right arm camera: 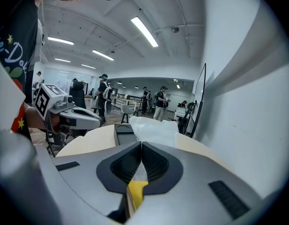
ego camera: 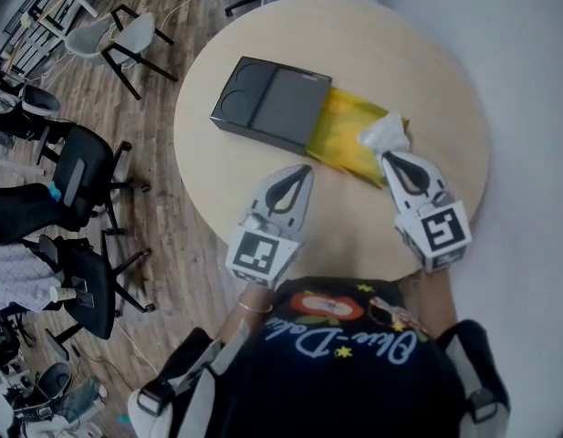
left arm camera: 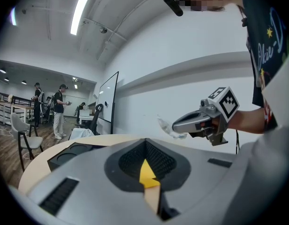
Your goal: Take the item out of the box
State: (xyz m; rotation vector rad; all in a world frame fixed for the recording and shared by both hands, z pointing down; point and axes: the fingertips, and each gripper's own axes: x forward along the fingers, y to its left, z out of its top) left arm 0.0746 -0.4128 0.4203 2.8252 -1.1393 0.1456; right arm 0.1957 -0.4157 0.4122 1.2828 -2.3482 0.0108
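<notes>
Right gripper (right arm camera: pixel 141 144) first: its jaws are pressed together, pinching a crumpled white fold of the plastic bag (right arm camera: pixel 153 126), which bunches up just past the tips. From the head view, that same right gripper (ego camera: pixel 388 156) has the bag (ego camera: pixel 386 133) by its loose end, at the end away from the box. Inside the bag sits the yellow item (ego camera: pixel 340 133), lying flat on the table with its other end right up against the open end of the dark box (ego camera: pixel 272 103); how much of it is inside the box, I cannot tell. The box lies flat on the round, pale wooden table (ego camera: pixel 381 53), and two round hollows show at its closed end. Over to the left gripper (left arm camera: pixel 145 142): jaws together, nothing between them, and the box (left arm camera: pixel 69 154) lies just beyond it. In the head view the left gripper (ego camera: pixel 304 170) sits over bare tabletop, near the box's front edge and touching neither box nor bag. Out past the table, black office chairs (ego camera: pixel 80 167) stand on a wooden floor (ego camera: pixel 162 199), and people stand far back in the room (right arm camera: pixel 103 95).
</notes>
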